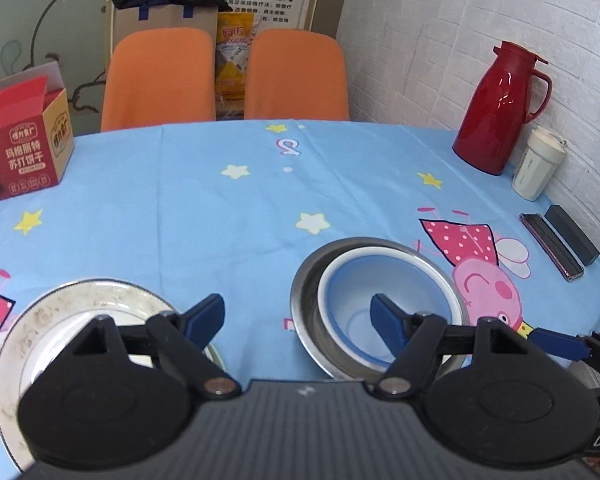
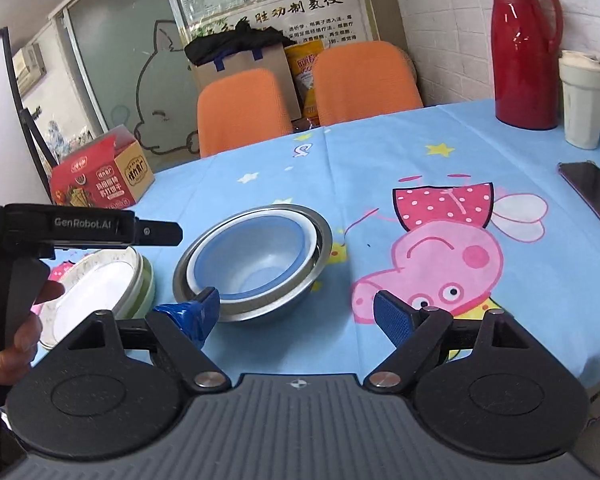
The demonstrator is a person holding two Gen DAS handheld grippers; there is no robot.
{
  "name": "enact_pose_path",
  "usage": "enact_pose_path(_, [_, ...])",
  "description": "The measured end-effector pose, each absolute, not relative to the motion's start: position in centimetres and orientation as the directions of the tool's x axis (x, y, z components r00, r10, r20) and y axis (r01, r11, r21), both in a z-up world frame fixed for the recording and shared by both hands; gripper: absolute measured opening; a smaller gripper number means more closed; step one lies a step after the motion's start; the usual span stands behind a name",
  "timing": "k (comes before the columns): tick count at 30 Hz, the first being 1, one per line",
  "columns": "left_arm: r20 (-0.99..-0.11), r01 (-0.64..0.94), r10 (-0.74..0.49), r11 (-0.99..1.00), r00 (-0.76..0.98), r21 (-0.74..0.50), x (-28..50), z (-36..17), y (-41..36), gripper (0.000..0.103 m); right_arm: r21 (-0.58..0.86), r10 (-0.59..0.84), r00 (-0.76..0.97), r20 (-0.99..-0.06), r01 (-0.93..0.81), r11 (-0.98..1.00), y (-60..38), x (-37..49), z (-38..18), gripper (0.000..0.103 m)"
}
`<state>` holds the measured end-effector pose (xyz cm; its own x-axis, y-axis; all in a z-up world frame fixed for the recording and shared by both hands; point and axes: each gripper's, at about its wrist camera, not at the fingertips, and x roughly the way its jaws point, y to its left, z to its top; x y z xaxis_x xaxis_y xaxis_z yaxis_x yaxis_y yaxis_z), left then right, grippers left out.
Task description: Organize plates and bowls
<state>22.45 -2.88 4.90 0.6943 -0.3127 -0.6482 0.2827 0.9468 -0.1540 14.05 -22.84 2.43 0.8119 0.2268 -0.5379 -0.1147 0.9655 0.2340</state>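
**Nested bowls sit between both hand-held grippers**

The left hand-held gripper (image 1: 298, 322) is spread and empty; the blue bowl (image 1: 384, 304), nested in the steel bowl (image 1: 306, 304), lies ahead to its right, the plate stack (image 1: 80, 304) to its left. The right hand-held gripper (image 2: 296, 312), also spread and empty, has the bowls ahead-left on the worktop (image 1: 220, 208).

You have two bowls: one blue bowl (image 1: 384, 304) sitting inside one steel bowl (image 1: 306, 300). You have one white plate (image 1: 80, 308), with one more white dish on top of it. Behind the counter (image 1: 220, 216) there are two orange chairs (image 1: 158, 76). You can see one red jug (image 1: 496, 108), one white cup (image 1: 536, 168) with a lid, one red cracker box (image 1: 24, 148), one phone (image 2: 592, 196) and one small black box (image 1: 572, 234). There is one brown bag (image 1: 166, 16) and one yellow bag (image 1: 234, 60).
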Motion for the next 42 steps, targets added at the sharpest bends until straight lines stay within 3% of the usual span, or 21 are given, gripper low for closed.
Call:
enact_pose_path(25, [-0.778, 0.375, -0.317, 0.920, 0.542, -0.113, 31.4, 1.9, -6.4, 0.074, 0.222, 0.205, 0.733, -0.648, -0.075, 0.972, -20.9, 23.2, -1.1, 0.071])
enact_pose_path(42, [-0.816, 0.408, -0.328, 0.904, 0.476, -0.126, 31.7, -0.3, -7.1, 0.075, 0.089, 0.123, 0.753, -0.647, -0.085, 0.992, -18.9, 23.3, -1.8, 0.074])
